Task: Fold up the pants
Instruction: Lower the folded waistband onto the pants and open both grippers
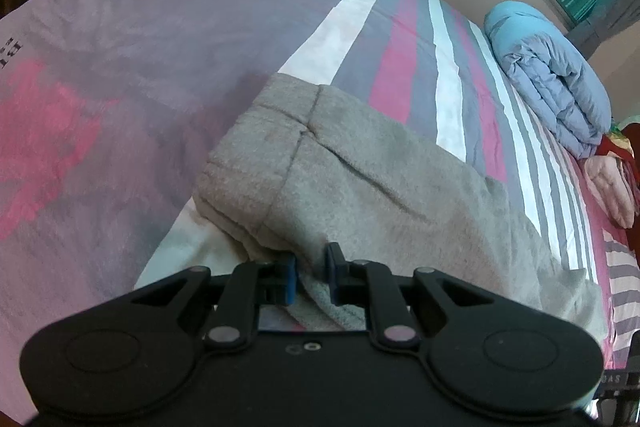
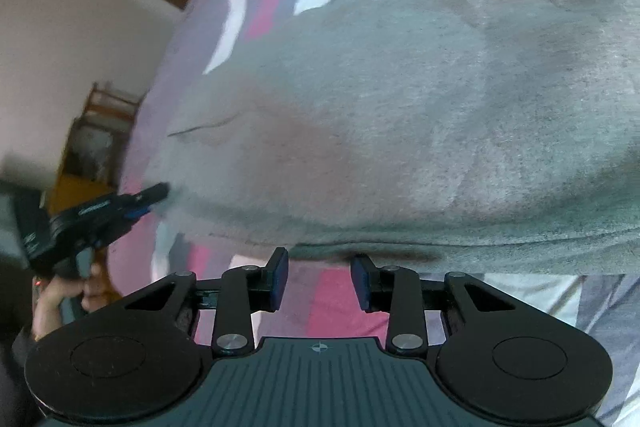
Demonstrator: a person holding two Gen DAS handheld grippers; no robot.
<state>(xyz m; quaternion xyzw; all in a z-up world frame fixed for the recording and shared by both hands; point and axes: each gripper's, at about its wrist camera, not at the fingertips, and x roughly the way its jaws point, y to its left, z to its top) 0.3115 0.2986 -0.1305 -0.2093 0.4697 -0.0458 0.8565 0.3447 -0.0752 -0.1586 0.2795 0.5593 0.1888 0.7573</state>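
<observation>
Left wrist view: the left gripper is closed down on a bunched edge of the grey pants, fabric pinched between its blue pads. The pants lie on the striped bed, the thick waistband end nearest this gripper and the cloth stretching away to the right. A folded blue quilt sits well apart at the far side.

Right wrist view: the right gripper hovers just short of the near edge of the pants, jaws spread wide and holding nothing — only bedsheet shows between the pads. The left gripper appears at far left, its tips at the pants' end. The garment's long axis runs left to right across this view, parallel to the near edge of the bed, with the far end running out of frame to the right.

The step in hand looks like securing the near edge for a fold; one side is pinched, the other not yet. The next move likely calls for the right gripper to ease forward onto the hem and close — taking all layers, not just the top one — before both lift together.
</observation>
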